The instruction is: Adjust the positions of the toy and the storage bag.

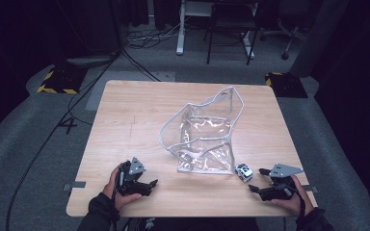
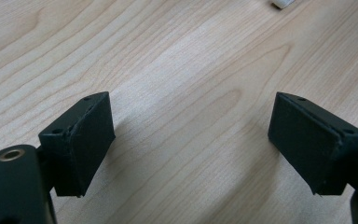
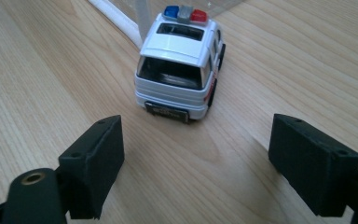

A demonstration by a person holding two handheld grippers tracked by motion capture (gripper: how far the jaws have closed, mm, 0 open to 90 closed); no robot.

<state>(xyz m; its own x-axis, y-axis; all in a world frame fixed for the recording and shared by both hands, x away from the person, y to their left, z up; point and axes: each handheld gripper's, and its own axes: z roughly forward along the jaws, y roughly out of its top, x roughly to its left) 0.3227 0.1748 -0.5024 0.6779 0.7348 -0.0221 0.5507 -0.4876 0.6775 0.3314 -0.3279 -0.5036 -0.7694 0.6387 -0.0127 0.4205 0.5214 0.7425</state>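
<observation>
White and small, the toy car [image 3: 179,63] stands on the wooden table [image 1: 135,115], just right of the clear bag [image 1: 207,134] and touching its near right corner. Its rear faces the right gripper [image 3: 196,163], whose jaws are spread wide with nothing between them, the car just beyond their tips. At the near left, the left gripper [image 2: 191,144] rests low over bare wood, jaws likewise released and empty, well apart from the bag.

White toy police car [image 3: 179,60], red-blue lights
</observation>
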